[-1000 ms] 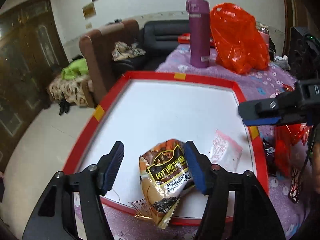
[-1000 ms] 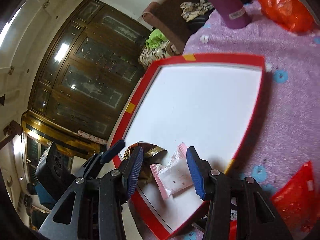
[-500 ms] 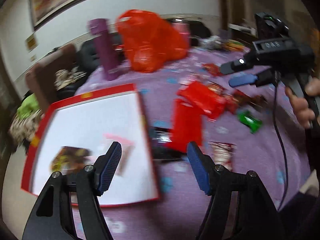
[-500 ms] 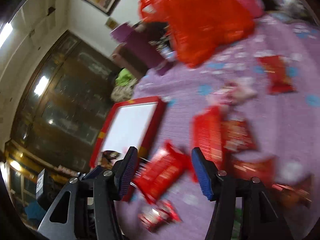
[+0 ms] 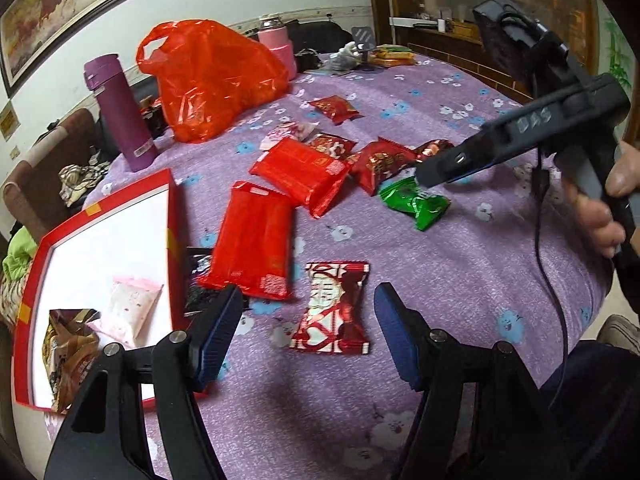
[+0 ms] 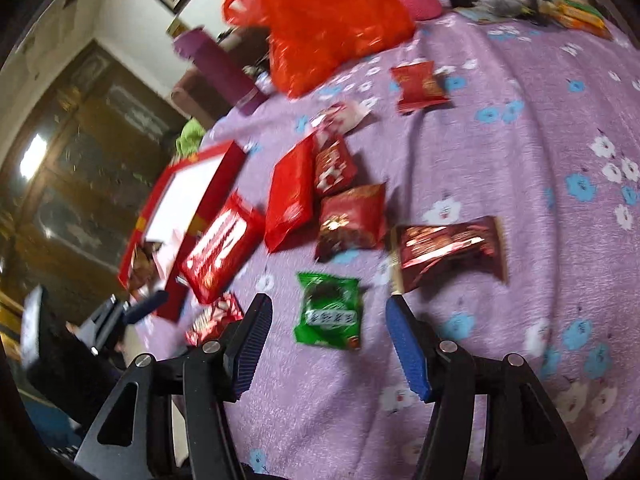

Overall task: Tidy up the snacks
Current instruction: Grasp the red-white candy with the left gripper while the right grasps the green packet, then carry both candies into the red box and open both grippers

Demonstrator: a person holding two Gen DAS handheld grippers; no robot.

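Note:
My left gripper (image 5: 308,320) is open and empty, just short of a red-and-white candy-style packet (image 5: 330,307) on the purple cloth. My right gripper (image 6: 328,330) is open and empty over a green snack packet (image 6: 329,311), which also shows in the left wrist view (image 5: 414,202). The red-rimmed white tray (image 5: 170,216) at the left holds a brown packet (image 5: 70,354) and a pink packet (image 5: 130,306). Several red packets (image 5: 252,240) lie between the tray and the green packet. A dark red packet (image 6: 450,248) lies beyond my right gripper.
An orange plastic bag (image 5: 212,76), a purple flask (image 5: 120,114) and a pink flask (image 5: 276,42) stand at the back of the table. A sofa (image 5: 32,176) is beyond the left edge. Flowered purple cloth (image 5: 460,300) covers the table.
Both grippers have swung right, away from the tray where they left the brown and pink packets, to the loose snacks on the cloth. Both stay open.

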